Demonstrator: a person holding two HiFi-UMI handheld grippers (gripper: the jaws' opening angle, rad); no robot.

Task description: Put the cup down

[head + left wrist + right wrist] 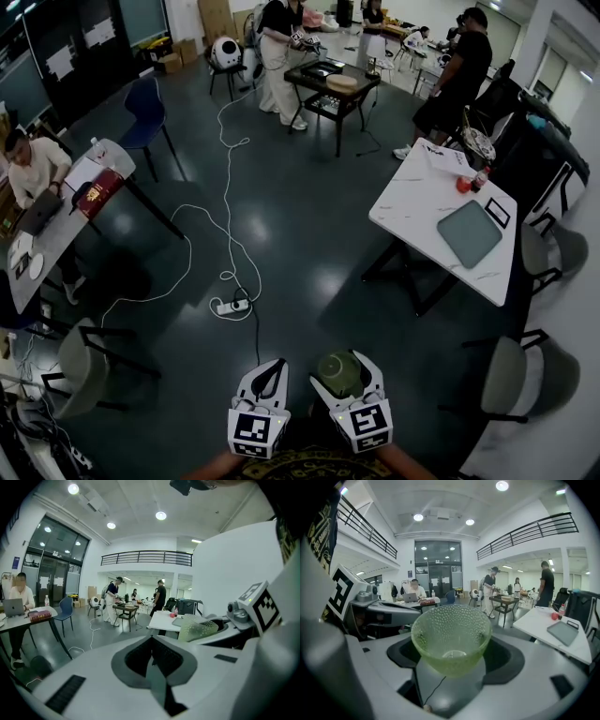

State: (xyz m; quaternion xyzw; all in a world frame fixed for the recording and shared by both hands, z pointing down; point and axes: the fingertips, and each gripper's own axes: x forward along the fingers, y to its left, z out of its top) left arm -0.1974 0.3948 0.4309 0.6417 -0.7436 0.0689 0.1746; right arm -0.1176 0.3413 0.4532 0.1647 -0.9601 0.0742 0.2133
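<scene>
Dark polished floor [300, 234] fills the hall, with a white table [422, 202] at the far right. I judge this the carrying step: next I must reach a table, lower and release. Both tongs sit near me, side by side, tilted slightly down. Right tongs [343, 367] clamp the green dimpled cup [451, 634]; left tongs [270, 373] are together, empty.

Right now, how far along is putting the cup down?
Done: the green cup is gripped in the right gripper. In hand: it hangs over open floor, with no surface under it. Left: bring it to a surface, perhaps the white table, set it down and open the gripper. The left gripper is shut and empty.
</scene>
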